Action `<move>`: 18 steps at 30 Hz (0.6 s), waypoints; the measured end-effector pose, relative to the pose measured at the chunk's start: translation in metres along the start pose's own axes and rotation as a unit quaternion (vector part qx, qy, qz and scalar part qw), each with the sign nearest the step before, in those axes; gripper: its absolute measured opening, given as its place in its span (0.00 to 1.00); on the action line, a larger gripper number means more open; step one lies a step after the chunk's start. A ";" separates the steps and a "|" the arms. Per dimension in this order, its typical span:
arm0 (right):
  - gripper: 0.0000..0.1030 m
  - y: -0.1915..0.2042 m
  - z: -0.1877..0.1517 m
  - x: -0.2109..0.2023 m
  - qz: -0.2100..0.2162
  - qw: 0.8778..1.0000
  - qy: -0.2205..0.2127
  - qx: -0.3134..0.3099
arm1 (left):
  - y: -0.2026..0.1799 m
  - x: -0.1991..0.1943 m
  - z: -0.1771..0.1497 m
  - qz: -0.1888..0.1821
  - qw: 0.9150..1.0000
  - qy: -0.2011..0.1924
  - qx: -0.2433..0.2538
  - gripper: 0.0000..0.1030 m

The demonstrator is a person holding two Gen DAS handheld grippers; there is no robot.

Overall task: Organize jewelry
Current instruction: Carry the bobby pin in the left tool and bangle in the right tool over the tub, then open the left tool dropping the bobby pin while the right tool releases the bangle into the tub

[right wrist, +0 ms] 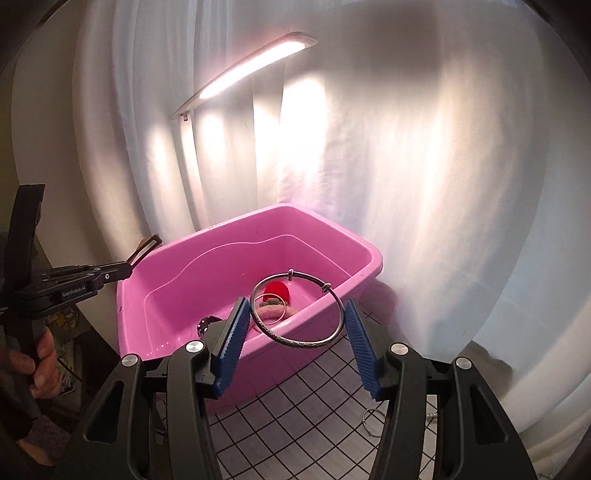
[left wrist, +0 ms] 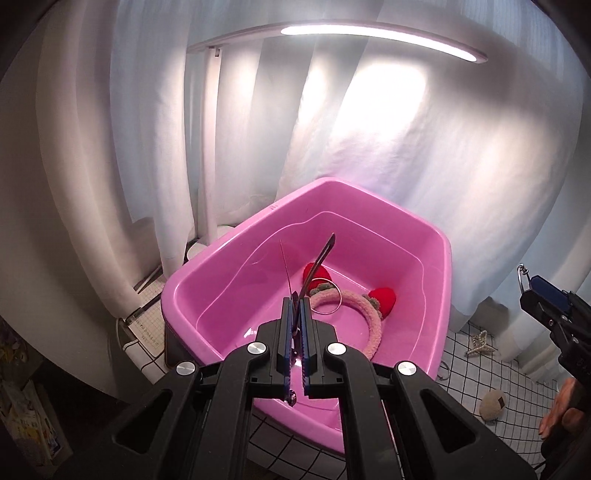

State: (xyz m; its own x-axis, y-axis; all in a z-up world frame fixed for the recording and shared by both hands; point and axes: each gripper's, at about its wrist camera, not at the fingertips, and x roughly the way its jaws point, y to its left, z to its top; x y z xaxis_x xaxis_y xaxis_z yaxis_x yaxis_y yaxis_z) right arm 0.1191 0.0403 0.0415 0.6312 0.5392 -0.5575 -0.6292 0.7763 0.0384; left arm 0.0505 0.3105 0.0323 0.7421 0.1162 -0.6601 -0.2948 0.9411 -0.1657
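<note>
A pink plastic tub (left wrist: pixel 325 184) (right wrist: pixel 258 214) holds a fluffy pink headband (left wrist: pixel 369 325) (right wrist: pixel 273 312) with red hearts (left wrist: pixel 382 295) and a thin silver hoop (left wrist: pixel 327 297). My left gripper (left wrist: pixel 296 306) is shut on a slim dark hair clip (left wrist: pixel 321 258) that sticks up above the tub's inside. From the right wrist view the same gripper (right wrist: pixel 129 269) and clip (right wrist: pixel 147 249) hover by the tub's left rim. My right gripper (right wrist: pixel 295 306) is shut on a silver bangle (right wrist: pixel 280 338) with two small beads, held over the tub's near rim. In the left wrist view it (left wrist: pixel 532 286) is at the right edge.
A lit desk lamp (left wrist: pixel 369 33) and white curtains stand behind the tub. On the checked cloth to the right lie a silver claw clip (left wrist: pixel 480 345), a beige plush piece (left wrist: pixel 493 404) and a thin ring (right wrist: pixel 373 421). A hand (right wrist: pixel 44 365) grips the left tool's handle.
</note>
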 end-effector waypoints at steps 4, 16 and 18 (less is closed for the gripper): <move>0.50 0.015 0.011 0.020 -0.001 1.000 0.011 -0.006 | 0.023 0.015 0.009 -0.006 1.000 0.006 -0.003 0.05; 0.50 0.027 0.033 0.074 0.003 0.999 0.034 0.000 | 0.051 0.048 0.022 -0.034 0.999 0.025 0.009 0.05; 0.50 0.029 0.034 0.083 0.007 0.999 0.039 0.001 | 0.051 0.053 0.024 -0.040 0.999 0.028 0.011 0.05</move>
State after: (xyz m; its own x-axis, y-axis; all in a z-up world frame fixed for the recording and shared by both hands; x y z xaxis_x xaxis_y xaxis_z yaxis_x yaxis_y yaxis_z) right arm 0.1688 0.1188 0.0249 0.5850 0.5227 -0.6201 -0.6371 0.7693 0.0474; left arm 0.0889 0.3723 0.0063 0.7273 0.0223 -0.6859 -0.2212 0.9538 -0.2035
